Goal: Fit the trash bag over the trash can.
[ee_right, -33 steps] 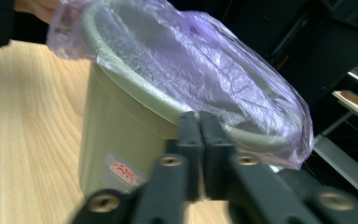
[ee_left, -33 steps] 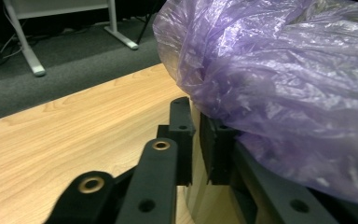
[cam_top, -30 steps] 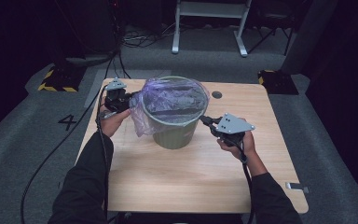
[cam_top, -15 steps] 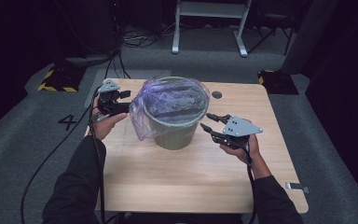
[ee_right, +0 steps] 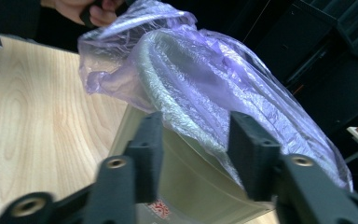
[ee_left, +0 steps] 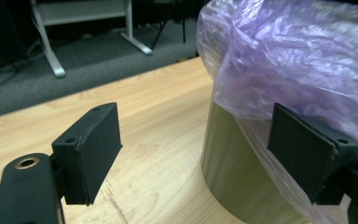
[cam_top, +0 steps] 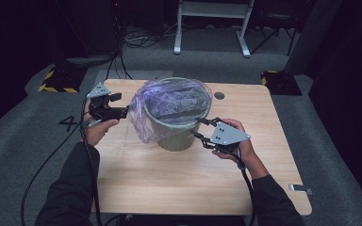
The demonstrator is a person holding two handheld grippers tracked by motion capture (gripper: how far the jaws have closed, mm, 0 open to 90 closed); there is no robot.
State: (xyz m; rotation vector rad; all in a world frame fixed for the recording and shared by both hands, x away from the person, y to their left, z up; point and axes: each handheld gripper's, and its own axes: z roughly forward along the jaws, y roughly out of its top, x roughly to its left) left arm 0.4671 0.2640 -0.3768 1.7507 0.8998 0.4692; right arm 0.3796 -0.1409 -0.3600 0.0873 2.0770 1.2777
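Centrally on the pale wooden surface (cam_top: 179,188) stands a round olive-green plastic bin (cam_top: 175,136), lined with a thin translucent purple plastic bag (cam_top: 143,120) whose edge is folded out over the rim and hangs down the outside on the person's left. The bin sits toward the far half of the surface, between the two hands.

The left gripper (cam_top: 121,112) is held level just beside the loose fold of the bag. In the left gripper view its jaws stand wide apart and have just been opening; one pad is over bare wood, the other lies right against the hanging film (ee_left: 307,70) and the bin's wall (ee_left: 228,158), with nothing pinched between them.

The right gripper (cam_top: 199,128) points at the near right side of the rim. In the right gripper view its jaws straddle the bag-covered rim (ee_right: 191,126) and have just been closing, yet a gap shows on both sides of the rim, so the pads do not press it.
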